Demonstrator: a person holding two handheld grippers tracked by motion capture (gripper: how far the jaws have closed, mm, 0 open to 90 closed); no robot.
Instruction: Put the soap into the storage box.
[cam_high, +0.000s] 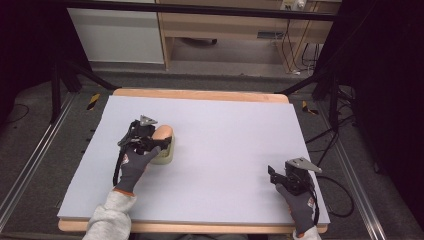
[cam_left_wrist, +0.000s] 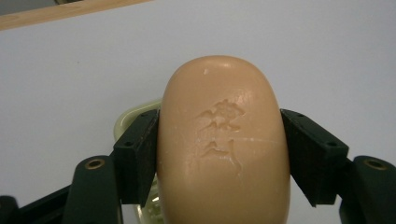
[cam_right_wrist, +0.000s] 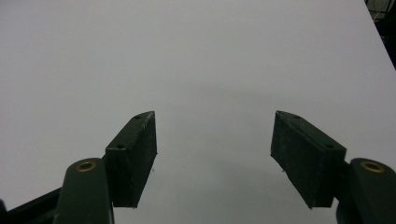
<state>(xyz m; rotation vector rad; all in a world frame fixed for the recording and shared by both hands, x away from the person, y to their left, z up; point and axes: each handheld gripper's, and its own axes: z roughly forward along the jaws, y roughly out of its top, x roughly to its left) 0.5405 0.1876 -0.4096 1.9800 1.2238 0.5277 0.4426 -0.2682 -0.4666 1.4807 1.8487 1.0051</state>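
Left hand-held gripper (cam_left_wrist: 219, 149) clamps tan soap bar (cam_left_wrist: 223, 140), embossed characters unreadable, over pale dish (cam_left_wrist: 135, 116); right hand-held gripper (cam_right_wrist: 215, 154) wide, holding nothing.

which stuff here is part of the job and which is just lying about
In the job:
- bar of soap, gripped by the left gripper
- pale green soap dish beneath it

Not in use:
- right gripper, open over bare table
- wooden furniture behind
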